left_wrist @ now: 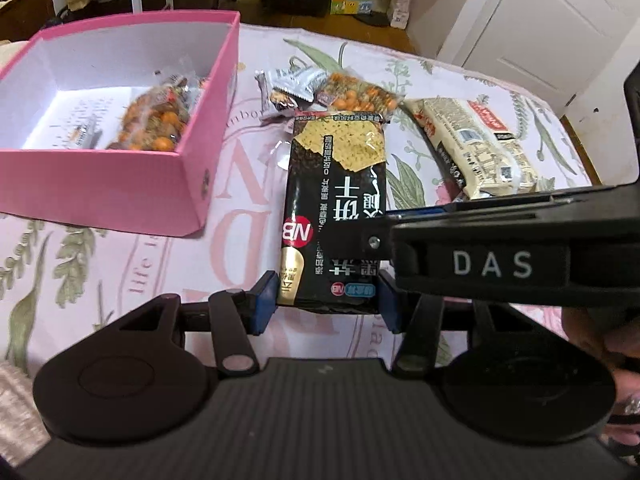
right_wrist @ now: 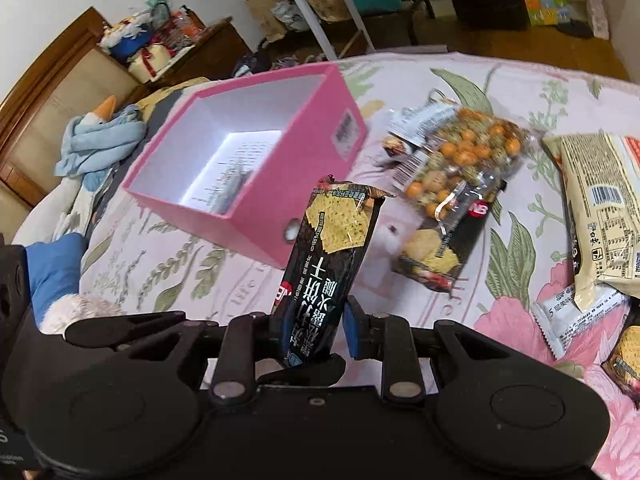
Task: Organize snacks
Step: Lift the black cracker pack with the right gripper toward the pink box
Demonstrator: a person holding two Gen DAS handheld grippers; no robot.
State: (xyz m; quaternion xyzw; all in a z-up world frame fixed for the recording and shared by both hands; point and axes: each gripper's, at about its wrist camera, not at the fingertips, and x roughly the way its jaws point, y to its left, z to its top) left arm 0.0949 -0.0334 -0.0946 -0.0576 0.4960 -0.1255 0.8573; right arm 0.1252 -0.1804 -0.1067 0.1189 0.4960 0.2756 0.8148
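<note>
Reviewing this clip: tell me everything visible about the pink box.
The pink box is an open-topped rectangular carton, apparently cardboard, pink outside and white inside, with no lid visible. A label sits on one outer wall and a round hole on another. It sits upright on the floral cloth. Inside lie a clear bag of orange and green snacks and a smaller packet. Neither gripper touches it.

This is a bedroom in a home. A bed under a floral pink and green bedspread [right_wrist: 500, 92] fills the near ground, with a brown wooden headboard [right_wrist: 48, 92] at far left. Beside it a wooden bedside cabinet [right_wrist: 208, 46] holds clutter, and a white panelled door [left_wrist: 532, 20] stands at far right above a wood floor [right_wrist: 520, 46].
</note>
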